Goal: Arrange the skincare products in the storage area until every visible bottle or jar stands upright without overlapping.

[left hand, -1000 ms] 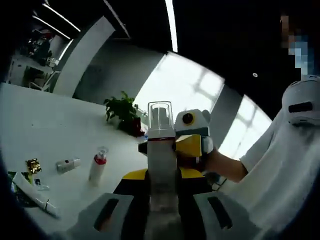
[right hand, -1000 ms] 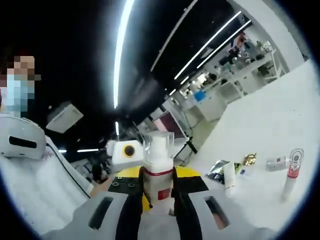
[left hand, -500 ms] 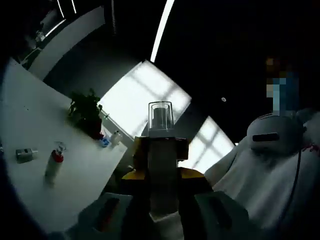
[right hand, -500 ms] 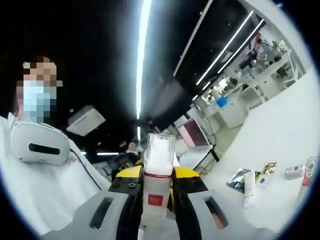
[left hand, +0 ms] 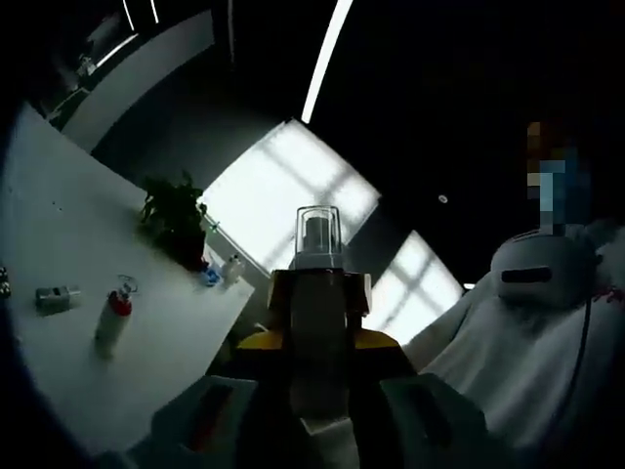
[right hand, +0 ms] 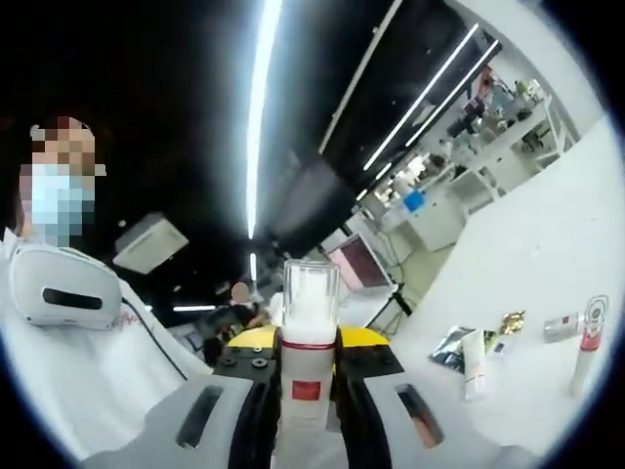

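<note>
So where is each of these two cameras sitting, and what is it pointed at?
Left gripper view: rides on the left claw, looking along its jaws at the clear-capped white pump bottle they clamp; white table at left, the person's white sleeve at right.
Right gripper view: rides on the right claw, facing the same bottle; sleeve at left, table at right.
Shared: bottle, table, the person.

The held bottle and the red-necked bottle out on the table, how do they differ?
1. The held bottle is up off the table between both claws; the red-necked bottle stands free on the white table.
2. The held bottle looks broad, the red-necked bottle slim.

Both are white, with clear caps and red bands.
</note>
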`<action>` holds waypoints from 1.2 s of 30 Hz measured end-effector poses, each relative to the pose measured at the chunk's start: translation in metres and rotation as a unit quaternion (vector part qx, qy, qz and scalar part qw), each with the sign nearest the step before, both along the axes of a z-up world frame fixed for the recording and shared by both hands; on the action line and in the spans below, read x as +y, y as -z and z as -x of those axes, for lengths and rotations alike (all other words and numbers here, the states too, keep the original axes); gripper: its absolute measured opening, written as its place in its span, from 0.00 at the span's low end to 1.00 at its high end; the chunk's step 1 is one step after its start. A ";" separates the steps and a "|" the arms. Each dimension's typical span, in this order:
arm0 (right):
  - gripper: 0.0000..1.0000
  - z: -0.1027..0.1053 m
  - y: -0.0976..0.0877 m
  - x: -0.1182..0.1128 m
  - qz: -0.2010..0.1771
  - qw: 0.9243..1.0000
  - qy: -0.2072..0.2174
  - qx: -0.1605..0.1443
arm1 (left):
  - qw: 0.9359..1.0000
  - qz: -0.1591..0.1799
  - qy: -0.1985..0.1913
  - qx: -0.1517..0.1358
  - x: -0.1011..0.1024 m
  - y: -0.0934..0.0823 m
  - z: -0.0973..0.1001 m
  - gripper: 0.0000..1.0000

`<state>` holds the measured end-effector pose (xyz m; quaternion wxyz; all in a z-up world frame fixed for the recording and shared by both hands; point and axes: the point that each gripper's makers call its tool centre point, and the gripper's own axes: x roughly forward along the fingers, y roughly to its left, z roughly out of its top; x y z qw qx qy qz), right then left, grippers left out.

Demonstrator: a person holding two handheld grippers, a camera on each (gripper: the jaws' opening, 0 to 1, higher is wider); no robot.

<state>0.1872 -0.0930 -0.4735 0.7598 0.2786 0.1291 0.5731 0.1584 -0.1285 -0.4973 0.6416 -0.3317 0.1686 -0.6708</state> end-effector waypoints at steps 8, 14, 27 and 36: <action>0.20 -0.010 0.009 0.001 0.032 0.999 0.020 0.001 | 0.997 -0.055 -0.033 -0.037 0.004 0.009 -0.012 0.18; 0.20 -0.024 0.028 -0.003 0.061 0.996 0.051 0.047 | 0.987 -0.122 -0.074 -0.068 0.007 0.025 -0.026 0.19; 0.20 -0.048 0.064 -0.013 0.113 0.978 0.129 0.116 | 0.947 -0.252 -0.144 -0.135 0.005 0.051 -0.043 0.20; 0.20 -0.063 0.068 -0.018 0.155 0.963 0.200 0.087 | 0.906 -0.323 -0.205 -0.181 0.011 0.058 -0.064 0.18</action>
